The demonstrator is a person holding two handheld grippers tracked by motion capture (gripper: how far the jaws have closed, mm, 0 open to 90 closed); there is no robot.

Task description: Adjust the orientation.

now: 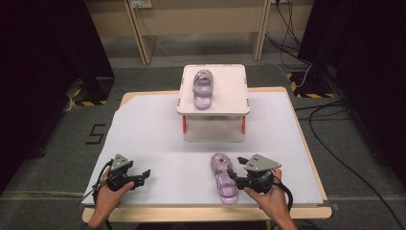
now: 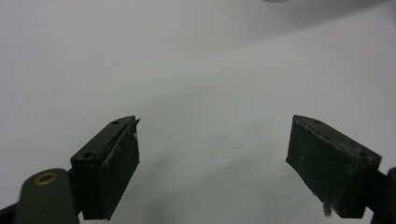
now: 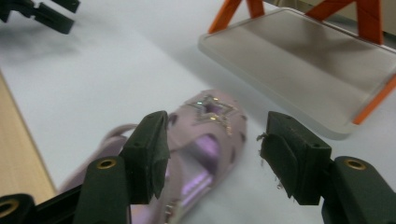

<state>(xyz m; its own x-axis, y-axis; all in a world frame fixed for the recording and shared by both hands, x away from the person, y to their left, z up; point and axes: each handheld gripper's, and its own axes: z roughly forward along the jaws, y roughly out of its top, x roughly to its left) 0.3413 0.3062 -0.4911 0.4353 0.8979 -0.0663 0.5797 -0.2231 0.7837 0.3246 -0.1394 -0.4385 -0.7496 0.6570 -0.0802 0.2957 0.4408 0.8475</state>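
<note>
The near sandal, lying on the table well in front of the raised tray, is being straddled loosely by the half-open right gripper, so it is judged liable to be nudged askew, while the left gripper is being held wide open and empty.

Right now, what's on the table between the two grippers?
In the high view, the purple shoe lies just beside the right gripper. From there to the left gripper is bare white table.

A grey carpet floor surrounds the table, with black curtains at both sides and wooden furniture legs behind.
</note>
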